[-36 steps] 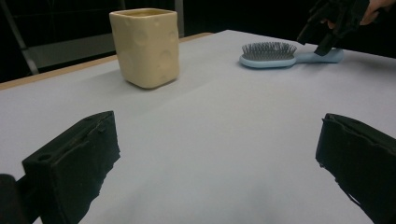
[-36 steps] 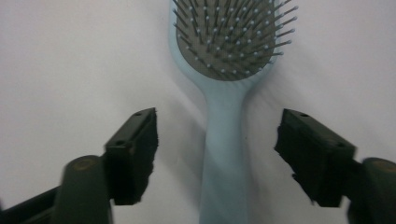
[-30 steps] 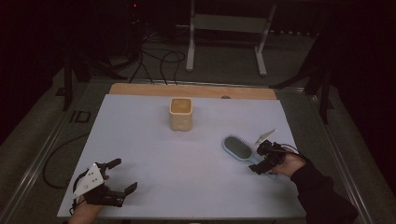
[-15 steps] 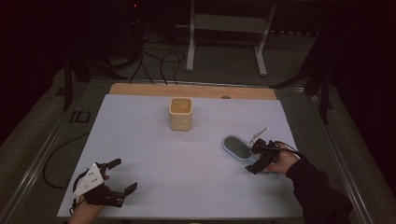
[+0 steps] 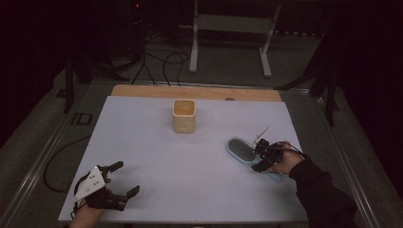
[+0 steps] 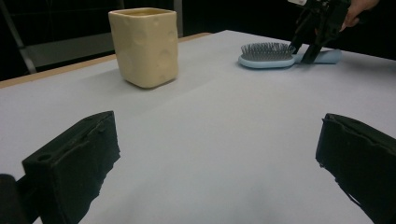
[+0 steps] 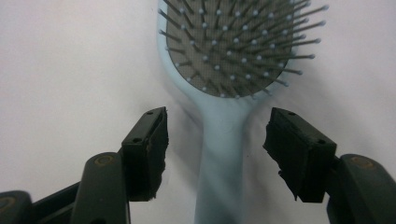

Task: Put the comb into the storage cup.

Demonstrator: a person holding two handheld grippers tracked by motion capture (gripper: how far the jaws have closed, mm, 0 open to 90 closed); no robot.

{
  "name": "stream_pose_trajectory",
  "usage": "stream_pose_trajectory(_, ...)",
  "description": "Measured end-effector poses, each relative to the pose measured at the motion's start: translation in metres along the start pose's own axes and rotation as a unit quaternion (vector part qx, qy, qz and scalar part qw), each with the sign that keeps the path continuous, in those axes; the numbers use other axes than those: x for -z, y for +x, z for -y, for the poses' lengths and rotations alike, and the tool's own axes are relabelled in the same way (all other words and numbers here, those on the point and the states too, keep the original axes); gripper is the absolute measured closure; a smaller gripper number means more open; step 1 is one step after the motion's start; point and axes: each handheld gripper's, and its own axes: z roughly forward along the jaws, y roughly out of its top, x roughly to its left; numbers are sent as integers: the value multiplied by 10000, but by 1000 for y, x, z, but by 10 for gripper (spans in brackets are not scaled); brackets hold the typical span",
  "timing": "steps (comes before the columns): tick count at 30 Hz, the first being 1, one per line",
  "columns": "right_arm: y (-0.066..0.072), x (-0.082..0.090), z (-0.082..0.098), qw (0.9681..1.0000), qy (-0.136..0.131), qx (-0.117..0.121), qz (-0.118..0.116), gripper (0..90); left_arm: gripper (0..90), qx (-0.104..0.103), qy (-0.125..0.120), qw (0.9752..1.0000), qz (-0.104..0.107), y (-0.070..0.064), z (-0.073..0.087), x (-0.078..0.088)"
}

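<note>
The right claw straddles the light blue hairbrush's handle on the table. Its jaws have just been closing, yet gaps remain on both sides, so nothing is gripped. The brush lies bristles up, right of the cream cup. The left claw rests wide open and empty near the table's front left corner.

On the table, the hairbrush is lying right of and nearer than the square cup, its handle apparently sitting between the right gripper's jaws.
</note>
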Motion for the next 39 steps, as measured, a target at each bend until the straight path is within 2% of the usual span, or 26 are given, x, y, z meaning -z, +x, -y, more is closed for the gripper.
stream_pose_trajectory(3,-2,-1,-1,10000,37,-47,27,436,0,3,0,10000,2,0,0,0)
stream_pose_trajectory(4,-3,-3,-2,9999,94,-104,12,487,0,3,0,10000,3,0,0,0)
stream_pose_trajectory(5,-3,-3,-2,9999,94,-104,12,487,0,0,7,10000,0,0,0,0)
stream_pose_trajectory(6,-2,-4,-3,9998,138,-133,12,523,0,1,7,10000,-3,0,0,0)
stream_pose_trajectory(12,-2,-6,-6,9994,286,-192,102,589,0,1,6,10000,0,0,0,0)
stream_pose_trajectory(13,-2,-7,-7,9993,333,-130,99,626,0,1,6,10000,3,0,0,0)
stream_pose_trajectory(17,-1,-9,-8,9993,356,-23,108,645,0,-6,16,10000,3,0,0,0)
stream_pose_trajectory(20,0,-9,-8,9991,382,-108,110,658,0,-9,17,10000,1,0,0,0)
stream_pose_trajectory(23,0,-9,-7,9992,370,-91,79,682,0,-10,16,10000,6,0,0,0)
stream_pose_trajectory(32,3,-9,-3,9992,234,-282,160,702,0,1,19,10000,5,0,0,-1)
stream_pose_trajectory(34,3,-9,-1,9992,128,-352,157,703,0,0,20,10000,4,0,0,-1)
stream_pose_trajectory(39,8,-4,1,9989,-225,-345,233,704,0,14,18,10000,0,1,1,-1)
